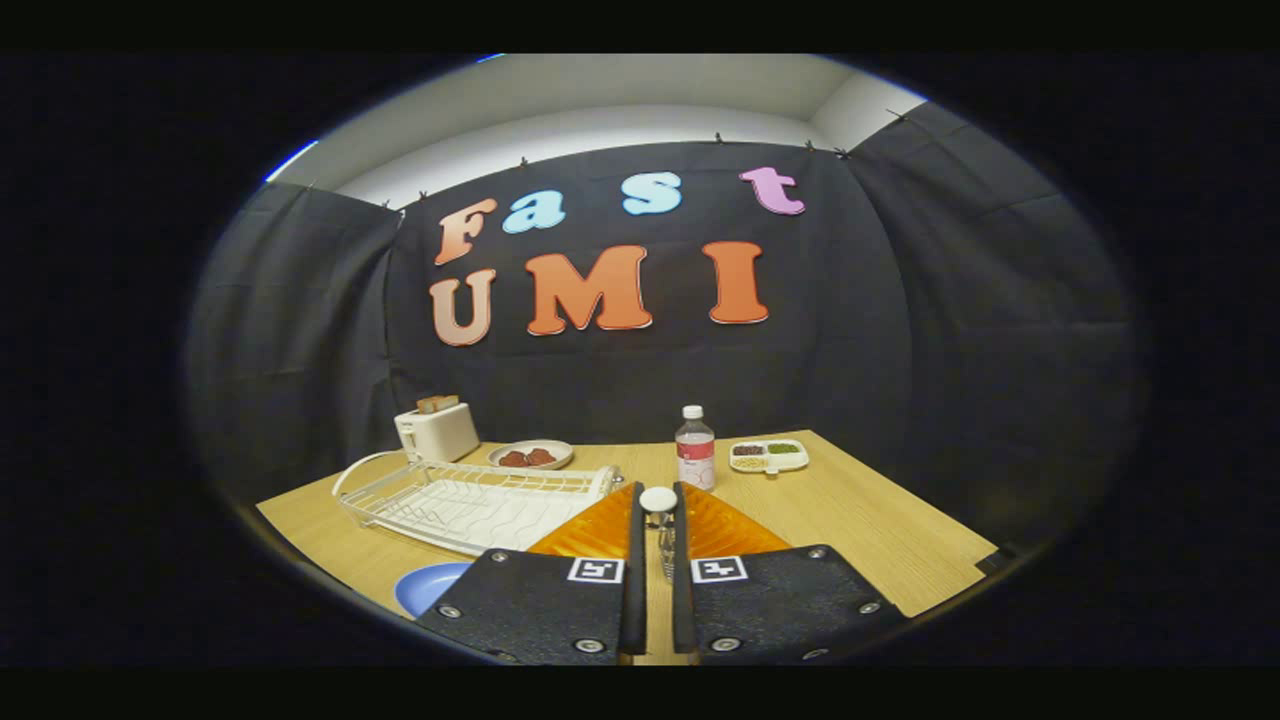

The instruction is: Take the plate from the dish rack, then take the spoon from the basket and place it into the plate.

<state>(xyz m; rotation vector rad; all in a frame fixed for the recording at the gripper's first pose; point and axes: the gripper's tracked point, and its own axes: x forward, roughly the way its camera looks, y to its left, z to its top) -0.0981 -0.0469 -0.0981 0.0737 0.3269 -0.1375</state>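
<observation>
The wooden table [860,520] spreads across the booth, pale and grained, and carries everything else. Largest on it is the white wire dish rack [470,500], lying off to the left of the fingers with its slots bare and a looped handle at its far end. Next comes the gripper [657,520], whose two fingers run forward close together with only a narrow gap between them; a spoon [659,505] stands in that gap, its round white end showing at the fingertips and a pale shaft running down between the pads, so the fingers appear closed on it, though the exact contact is hard to make out. Behind the rack stands a cream toaster [437,430] with a slice of bread poking from the top. The blue plate [430,587] lies flat on the table on the near side of the rack, just left of the left finger and partly hidden by it, well apart from the spoon's end. Beyond the fingertips, slightly right, a clear bottle [695,450] with a white cap and a red label stands upright. Right of it sits a small white divided tray [768,455] holding dark, green and yellowish bits. Between toaster and bottle rests a small saucer [531,455] with reddish pieces on it
</observation>
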